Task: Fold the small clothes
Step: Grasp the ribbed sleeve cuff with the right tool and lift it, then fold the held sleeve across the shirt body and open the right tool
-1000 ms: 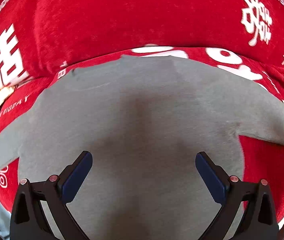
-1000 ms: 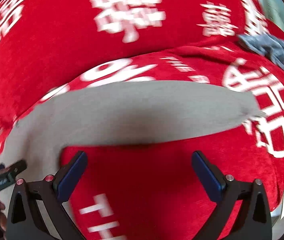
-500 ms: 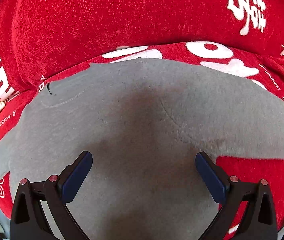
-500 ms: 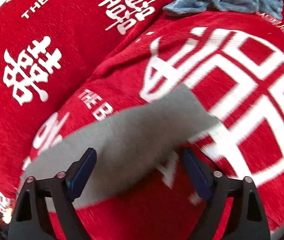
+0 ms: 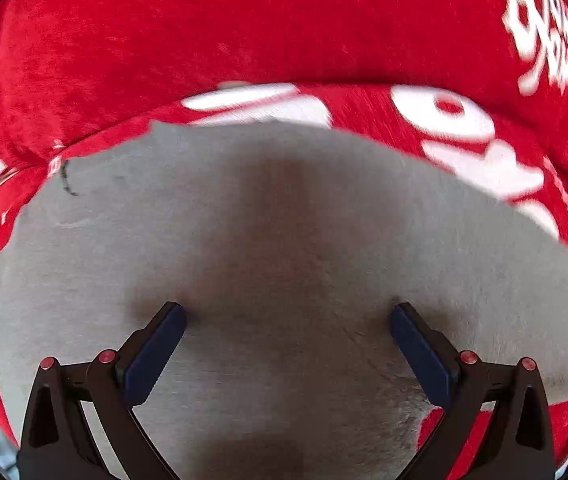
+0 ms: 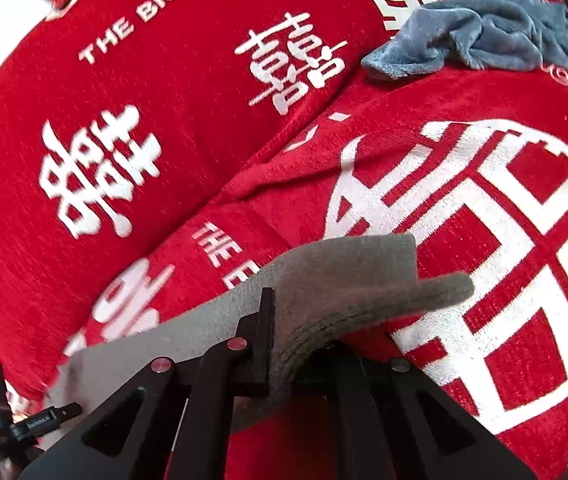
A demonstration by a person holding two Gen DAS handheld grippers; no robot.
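- Left gripper [image 5: 287, 322]: fingers spread wide, grasping nothing; both tips rest on or just above the grey garment [image 5: 284, 240], which lies flat beneath and ahead of them.
- Right gripper [image 6: 284, 344]: fingers clenched on the grey garment's [image 6: 344, 276] edge; a folded flap juts beyond the tips.
- Red patterned cover [image 6: 164, 120]: under the garment.
- Blue-grey cloth [image 6: 484, 40]: crumpled, well beyond the right fingers.

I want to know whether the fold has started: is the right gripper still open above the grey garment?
No: the right gripper is shut on an edge of the grey garment, which bunches between its fingers.
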